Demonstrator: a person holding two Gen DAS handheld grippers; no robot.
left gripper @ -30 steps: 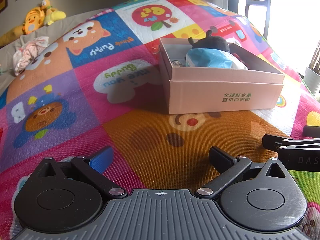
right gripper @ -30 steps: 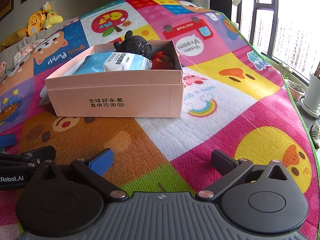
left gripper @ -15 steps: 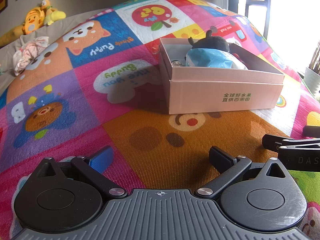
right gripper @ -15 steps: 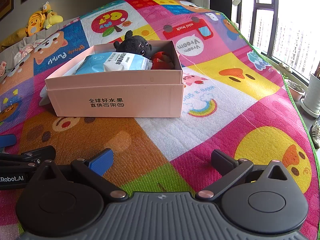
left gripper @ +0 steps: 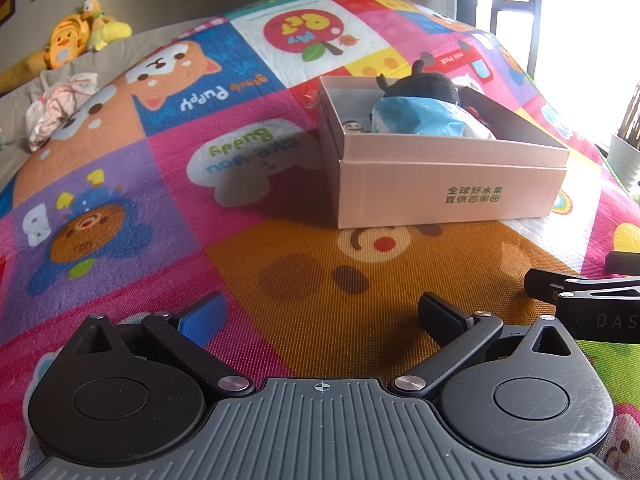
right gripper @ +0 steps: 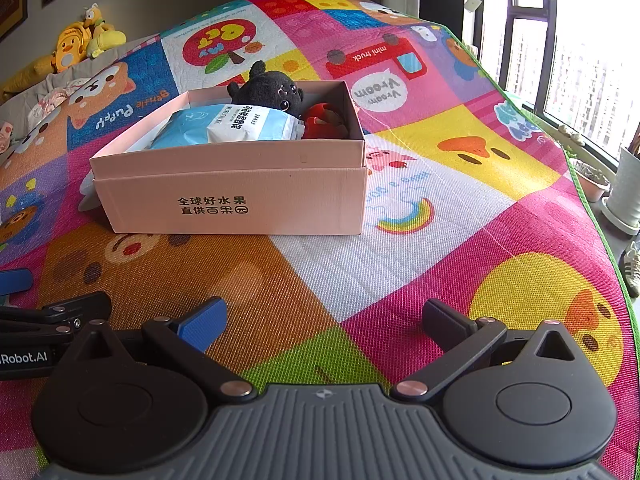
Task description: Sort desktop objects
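From where I was running it, my left gripper sat low over the colourful play mat with its fingers spread wide and nothing between them. Ahead of those fingers and off to their right stood the pink cardboard box, resting on the mat well apart from the tips. Inside it I could see a blue wipes packet with a black plush toy behind it. At the far right edge of that view, the other tool's dark fingertips poked in just beside my right finger. My right gripper was likewise open wide and empty, its fingers low over the mat. From there the box lay ahead and to the left of the fingers, its printed side facing me. The wipes packet lay on top near the front wall, the black plush toy at the back, and a red toy was tucked in the right rear corner. A yellow plush sat far off to the left, beyond the mat.
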